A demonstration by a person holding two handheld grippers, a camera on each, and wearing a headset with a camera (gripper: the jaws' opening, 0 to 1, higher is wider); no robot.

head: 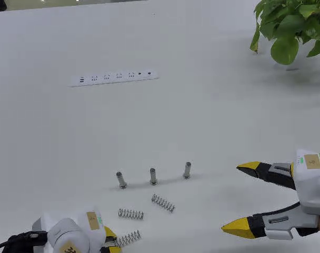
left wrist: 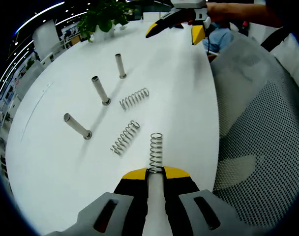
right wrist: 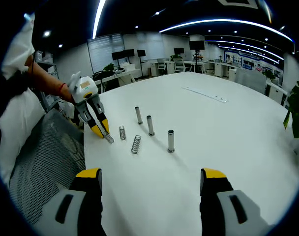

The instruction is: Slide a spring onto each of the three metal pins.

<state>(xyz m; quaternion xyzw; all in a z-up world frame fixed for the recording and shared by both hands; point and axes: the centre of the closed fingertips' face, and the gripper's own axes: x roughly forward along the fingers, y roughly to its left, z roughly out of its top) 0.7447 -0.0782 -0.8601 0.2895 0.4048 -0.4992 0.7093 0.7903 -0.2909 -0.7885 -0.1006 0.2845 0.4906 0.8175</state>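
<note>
Three metal pins stand upright in a row on the white table: left pin (head: 121, 179), middle pin (head: 153, 176), right pin (head: 187, 169). In front of them lie two loose springs (head: 163, 203) (head: 130, 213). My left gripper (head: 113, 243) (left wrist: 156, 170), at the near left edge, is shut on the end of a third spring (head: 128, 238) (left wrist: 156, 150), which points out along the jaws. My right gripper (head: 242, 197) (right wrist: 152, 174) hovers open to the right of the pins with nothing between its fingers. In the right gripper view the pins (right wrist: 150, 125) stand ahead, with the left gripper (right wrist: 99, 129) beyond them.
A white power strip (head: 114, 78) lies farther back on the table (head: 212, 105). A green potted plant (head: 294, 29) stands at the far right corner. A grey mesh chair (left wrist: 257, 147) sits beside the table's near edge.
</note>
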